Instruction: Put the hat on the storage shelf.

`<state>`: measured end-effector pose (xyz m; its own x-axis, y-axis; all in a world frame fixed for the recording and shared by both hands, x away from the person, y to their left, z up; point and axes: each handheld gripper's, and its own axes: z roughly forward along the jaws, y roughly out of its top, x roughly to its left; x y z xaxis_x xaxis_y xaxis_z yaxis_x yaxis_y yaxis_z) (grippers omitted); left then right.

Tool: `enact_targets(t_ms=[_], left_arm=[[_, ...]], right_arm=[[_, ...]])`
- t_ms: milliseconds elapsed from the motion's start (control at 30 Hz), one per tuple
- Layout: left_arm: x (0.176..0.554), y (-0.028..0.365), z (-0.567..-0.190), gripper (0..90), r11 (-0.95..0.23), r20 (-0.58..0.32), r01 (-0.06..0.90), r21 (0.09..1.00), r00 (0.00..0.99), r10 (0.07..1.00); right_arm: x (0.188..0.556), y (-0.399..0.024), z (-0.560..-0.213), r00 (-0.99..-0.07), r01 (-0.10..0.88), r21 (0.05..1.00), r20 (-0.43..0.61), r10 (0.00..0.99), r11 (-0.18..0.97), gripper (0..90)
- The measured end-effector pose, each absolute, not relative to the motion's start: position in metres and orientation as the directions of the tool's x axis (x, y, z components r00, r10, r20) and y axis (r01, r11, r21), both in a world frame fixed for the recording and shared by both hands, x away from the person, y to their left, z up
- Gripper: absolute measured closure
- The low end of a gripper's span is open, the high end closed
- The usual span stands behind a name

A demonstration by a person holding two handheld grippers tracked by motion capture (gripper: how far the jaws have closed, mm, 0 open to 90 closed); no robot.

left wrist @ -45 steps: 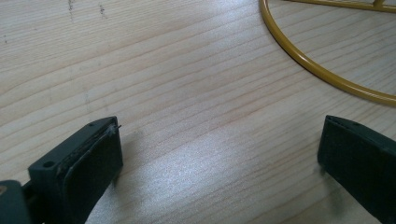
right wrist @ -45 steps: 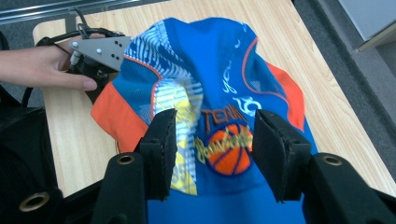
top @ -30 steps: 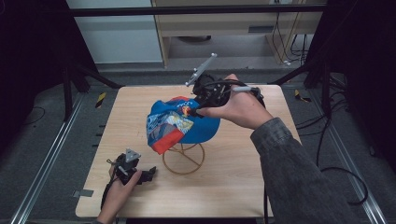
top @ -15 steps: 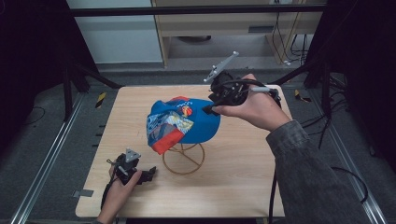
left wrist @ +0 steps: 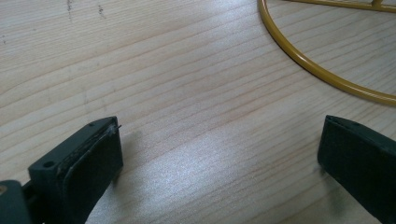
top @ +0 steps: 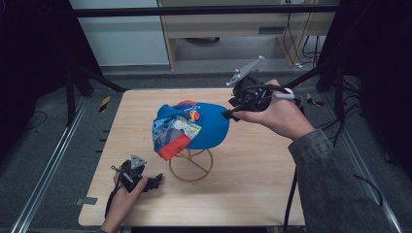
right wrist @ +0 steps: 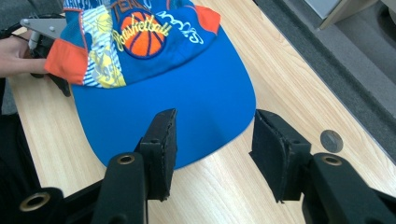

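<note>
A blue cap (top: 199, 128) with a basketball print and an orange patch sits on a yellow wire stand (top: 192, 167) at the middle of the wooden table (top: 272, 174). My right gripper (top: 227, 114) is held in the air just right of the cap, pointing at its brim. In the right gripper view its jaws stand open (right wrist: 215, 126), with the cap's blue brim (right wrist: 187, 88) just beyond and below them, not touched. My left gripper (top: 154, 182) rests low on the table at the front left, open (left wrist: 219, 140), near the stand's base ring (left wrist: 322, 73).
A small round grey disc (right wrist: 331, 140) lies in the tabletop near the far edge. A person's left hand (right wrist: 14, 53) shows beyond the cap. Shelving and cables (top: 301, 53) stand behind the table, and dark frame posts flank it.
My right gripper has drawn back to the right, off the cap's brim. The cap stays on the stand. The left gripper has not moved.
</note>
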<state>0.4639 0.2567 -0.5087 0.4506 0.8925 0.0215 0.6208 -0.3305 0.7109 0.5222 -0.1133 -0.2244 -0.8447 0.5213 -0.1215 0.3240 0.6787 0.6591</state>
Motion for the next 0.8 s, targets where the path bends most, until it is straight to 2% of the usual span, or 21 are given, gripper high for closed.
enact_targets(t_ms=[800], left_arm=[[0.464,0.257,-0.509,0.0,-0.335,0.026,0.617,0.711,0.454,0.891]], right_arm=[[0.52,-0.157,-0.243,-0.796,0.397,0.674,-0.086,0.599,0.624,47.5]])
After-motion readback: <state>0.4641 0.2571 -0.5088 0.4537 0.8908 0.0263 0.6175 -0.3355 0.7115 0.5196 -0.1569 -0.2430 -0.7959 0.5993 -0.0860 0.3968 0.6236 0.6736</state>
